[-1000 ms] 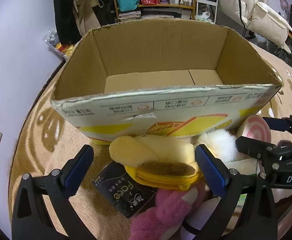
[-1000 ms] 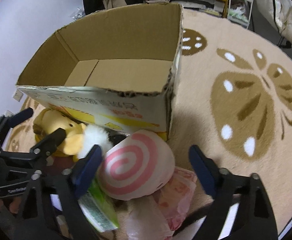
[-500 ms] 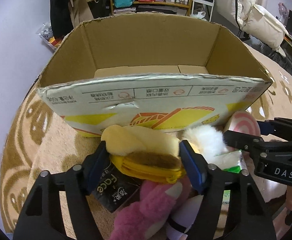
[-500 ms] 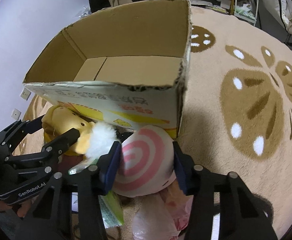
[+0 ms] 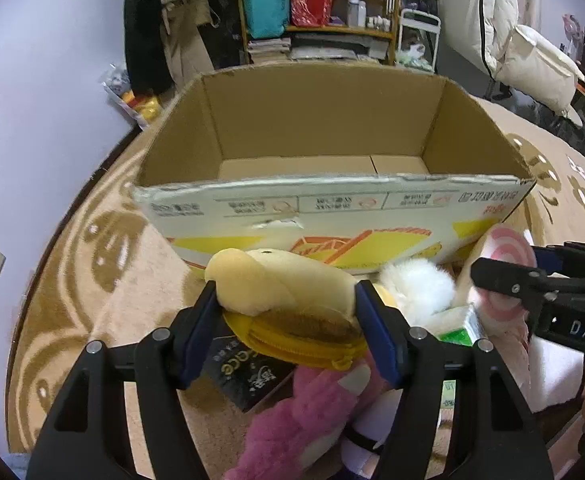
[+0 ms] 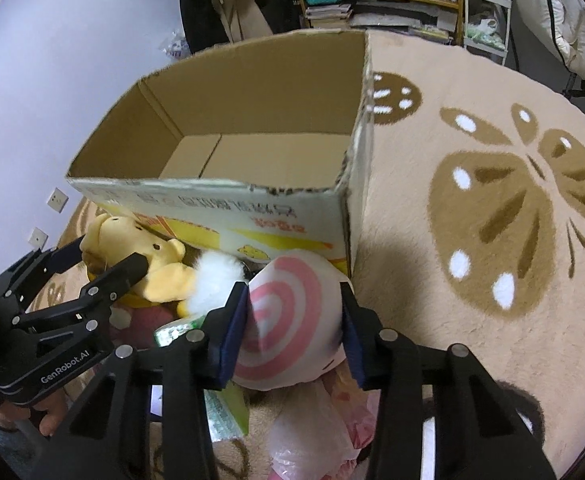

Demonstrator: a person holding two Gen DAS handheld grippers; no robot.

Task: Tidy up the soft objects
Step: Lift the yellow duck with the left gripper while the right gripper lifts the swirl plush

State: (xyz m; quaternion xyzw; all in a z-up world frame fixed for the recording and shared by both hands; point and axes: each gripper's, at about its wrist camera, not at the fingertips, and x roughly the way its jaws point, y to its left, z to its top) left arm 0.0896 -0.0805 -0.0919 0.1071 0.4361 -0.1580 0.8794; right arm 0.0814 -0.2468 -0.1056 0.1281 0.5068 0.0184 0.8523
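Yellow bear plush (image 5: 288, 292) – brown patch, zipped yellow base – squeezed by the left gripper (image 5: 288, 320), whose jaws have just been closing. Right gripper (image 6: 294, 320), jaws also just closing, clamps the pink-spiral white cushion (image 6: 292, 320). Both sit just before the empty cardboard box (image 5: 332, 212) on beige carpet (image 6: 472, 240).

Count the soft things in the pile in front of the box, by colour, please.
Yellow: 1, bear plush
Pink-and-white: 1, swirl cushion
White: 1, fluffy pompom
Pink: 1, furry plush
Total: 4
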